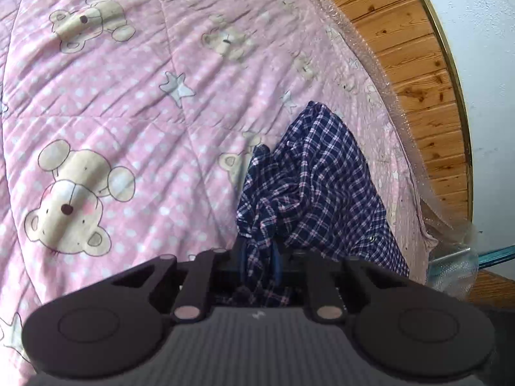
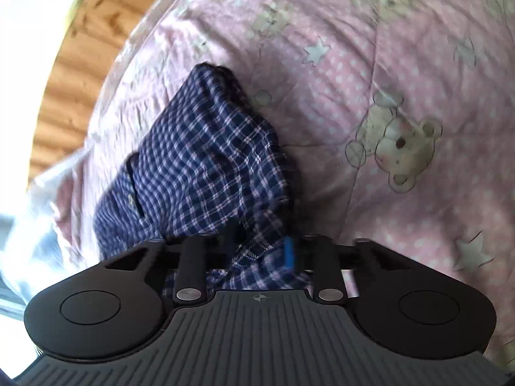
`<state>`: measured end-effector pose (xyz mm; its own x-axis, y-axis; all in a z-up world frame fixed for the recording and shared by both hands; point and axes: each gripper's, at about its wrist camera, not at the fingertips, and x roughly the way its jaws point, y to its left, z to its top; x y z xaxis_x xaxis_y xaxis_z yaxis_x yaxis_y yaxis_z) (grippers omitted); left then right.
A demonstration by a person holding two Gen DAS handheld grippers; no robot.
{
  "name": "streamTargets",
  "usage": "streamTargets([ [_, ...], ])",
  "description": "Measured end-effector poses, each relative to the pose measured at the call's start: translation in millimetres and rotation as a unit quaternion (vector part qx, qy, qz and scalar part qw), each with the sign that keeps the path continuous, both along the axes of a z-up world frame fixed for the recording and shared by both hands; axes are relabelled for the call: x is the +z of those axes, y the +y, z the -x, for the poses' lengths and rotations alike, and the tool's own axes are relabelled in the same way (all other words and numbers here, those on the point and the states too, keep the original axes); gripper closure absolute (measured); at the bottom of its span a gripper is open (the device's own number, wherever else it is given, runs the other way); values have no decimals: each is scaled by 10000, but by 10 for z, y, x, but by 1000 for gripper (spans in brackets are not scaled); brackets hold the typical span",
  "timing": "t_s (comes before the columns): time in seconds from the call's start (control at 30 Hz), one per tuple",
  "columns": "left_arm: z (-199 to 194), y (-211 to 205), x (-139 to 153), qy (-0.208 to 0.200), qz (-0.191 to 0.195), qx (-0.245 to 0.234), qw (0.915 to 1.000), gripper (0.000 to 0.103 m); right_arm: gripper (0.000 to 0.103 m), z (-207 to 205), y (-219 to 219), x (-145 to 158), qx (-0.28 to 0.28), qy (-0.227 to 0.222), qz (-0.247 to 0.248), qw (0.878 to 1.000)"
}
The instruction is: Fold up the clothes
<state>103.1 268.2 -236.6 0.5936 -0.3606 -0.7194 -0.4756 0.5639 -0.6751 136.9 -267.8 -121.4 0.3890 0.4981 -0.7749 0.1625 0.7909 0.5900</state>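
A navy plaid shirt [image 1: 318, 186] with thin pink and white lines hangs bunched above a pink quilt. My left gripper [image 1: 259, 257] is shut on a twisted fold of the shirt, and cloth fills the gap between its fingers. In the right wrist view the same plaid shirt [image 2: 206, 167] hangs from my right gripper [image 2: 262, 251], which is shut on another part of its edge. A blue fingertip pad [image 2: 288, 252] shows beside the pinched cloth. The shirt's far end rests on the quilt near the bed's edge.
The pink quilt [image 1: 128, 112] with teddy bears and stars covers the bed and fills most of both views. A wooden floor [image 1: 418, 64] runs along the bed's edge by a white wall [image 1: 482, 32]. A bubble-wrapped object [image 1: 457, 267] stands beside the bed.
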Motion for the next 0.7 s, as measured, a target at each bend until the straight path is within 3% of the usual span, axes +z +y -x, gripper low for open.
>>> streamTargets([
  [0.3,-198,239,707,-900,-188,-510,9945,95,95,523,-17,650,343,-535,-67,9980],
  [0.43,-758,492,717,-908,-630,-843,9903,93,92,998,342,786,1195,-361,-207,9920],
  [0.5,-909,553,586,-722,-758,-959,9899,83,83,1202,623,599,1929,50,-395,9804],
  [0.53,-785,555,607,-742,-758,-829,9909,79,71,1283,729,472,2205,312,-438,9739],
  [0.6,-538,558,648,-782,-758,-571,9924,78,68,1399,747,291,2283,750,-180,9705],
  [0.7,-167,564,710,-842,-756,-182,9934,56,67,1368,438,486,2257,423,-444,9723],
])
